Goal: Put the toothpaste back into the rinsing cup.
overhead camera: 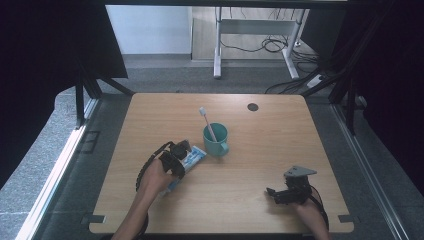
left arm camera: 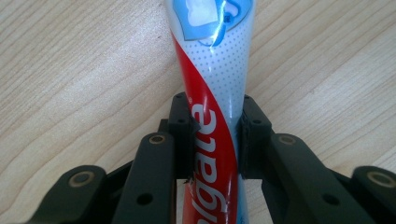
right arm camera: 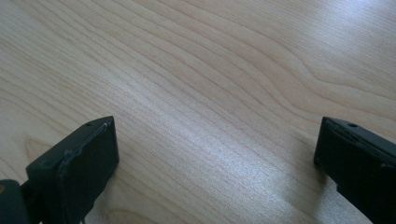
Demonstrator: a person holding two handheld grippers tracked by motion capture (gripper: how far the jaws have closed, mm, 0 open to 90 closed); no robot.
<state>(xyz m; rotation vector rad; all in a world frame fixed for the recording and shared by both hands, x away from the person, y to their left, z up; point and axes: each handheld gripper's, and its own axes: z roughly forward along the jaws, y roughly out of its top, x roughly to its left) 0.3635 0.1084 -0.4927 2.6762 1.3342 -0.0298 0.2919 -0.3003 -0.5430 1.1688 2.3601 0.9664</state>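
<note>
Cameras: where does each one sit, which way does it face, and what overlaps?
High view: above the person's side, looking forward and down on the table; forearms, both grippers.
Left gripper view: along the left gripper, clamped on the toothpaste tube.
Right gripper view: along the right gripper, open over bare wood.
Shared: high and left views show the tube.

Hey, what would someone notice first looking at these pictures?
The left hand-held gripper is clamped on a red, white and blue toothpaste tube lying on the wooden table. Just right of it stands a teal mug with a toothbrush in it. The right hand-held gripper sits open near the table's front right.
</note>
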